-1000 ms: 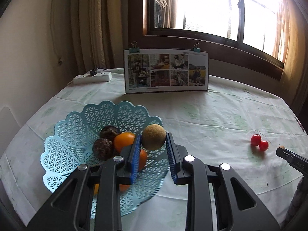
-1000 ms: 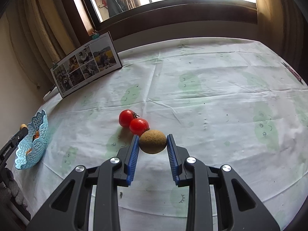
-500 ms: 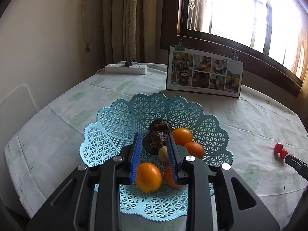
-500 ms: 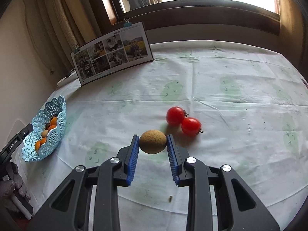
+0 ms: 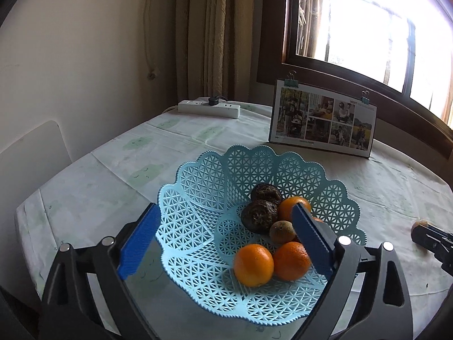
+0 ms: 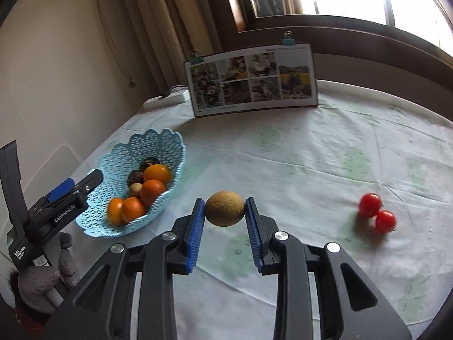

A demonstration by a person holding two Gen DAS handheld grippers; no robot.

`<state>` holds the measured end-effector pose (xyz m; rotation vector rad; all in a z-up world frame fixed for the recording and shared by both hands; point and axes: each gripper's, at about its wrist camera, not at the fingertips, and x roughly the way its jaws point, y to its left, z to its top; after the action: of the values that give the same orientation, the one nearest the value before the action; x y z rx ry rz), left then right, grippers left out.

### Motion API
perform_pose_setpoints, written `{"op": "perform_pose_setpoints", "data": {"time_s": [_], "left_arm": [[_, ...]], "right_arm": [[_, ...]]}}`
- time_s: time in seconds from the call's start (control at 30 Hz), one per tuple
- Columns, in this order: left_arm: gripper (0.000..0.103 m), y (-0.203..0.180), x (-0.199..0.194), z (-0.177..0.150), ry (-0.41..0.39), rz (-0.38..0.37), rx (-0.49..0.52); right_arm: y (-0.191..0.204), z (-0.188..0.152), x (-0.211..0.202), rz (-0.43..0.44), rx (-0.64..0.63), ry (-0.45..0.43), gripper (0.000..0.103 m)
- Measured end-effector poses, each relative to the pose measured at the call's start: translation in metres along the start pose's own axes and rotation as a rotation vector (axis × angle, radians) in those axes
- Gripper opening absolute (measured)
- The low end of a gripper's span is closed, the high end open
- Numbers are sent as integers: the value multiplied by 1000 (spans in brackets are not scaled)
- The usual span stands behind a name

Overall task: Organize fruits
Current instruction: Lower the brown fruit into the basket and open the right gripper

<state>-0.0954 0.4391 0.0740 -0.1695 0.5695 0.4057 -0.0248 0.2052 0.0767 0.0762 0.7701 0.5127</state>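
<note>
While our right gripper holds the kiwi above the cloth, right of the basket, our left gripper gapes wide and empty. Dropped on the piled oranges, it could roll off.

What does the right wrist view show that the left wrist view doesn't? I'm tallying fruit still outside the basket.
Only the right wrist view shows two red tomatoes on the tablecloth and the whole kiwi gripped by the right gripper. Only the left wrist view shows the open left gripper straddling the basket's near rim. Both show the blue basket holding oranges and the photo board.
</note>
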Motion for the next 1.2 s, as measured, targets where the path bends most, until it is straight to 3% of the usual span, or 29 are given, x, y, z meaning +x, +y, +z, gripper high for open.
{"op": "perform_pose_setpoints", "data": {"time_s": [0.3, 0.57, 0.67, 0.73, 1.13, 1.2], "left_arm": [[98, 14, -5, 0, -8, 33, -14], [98, 18, -4, 0, -3, 42, -30], [100, 19, -3, -1, 5, 41, -42], [100, 18, -2, -1, 8, 39, -43], [100, -9, -2, -1, 16, -2, 1], [100, -15, -2, -2, 17, -11, 10]], "right_arm": [[59, 8, 25, 122, -104, 24, 30], [78, 10, 45, 158, -132, 53, 30], [77, 10, 45, 154, -129, 47, 33], [70, 11, 44, 146, -107, 39, 42], [18, 5, 32, 53, 7, 17, 50], [6, 3, 28, 34, 26, 10, 55]]}}
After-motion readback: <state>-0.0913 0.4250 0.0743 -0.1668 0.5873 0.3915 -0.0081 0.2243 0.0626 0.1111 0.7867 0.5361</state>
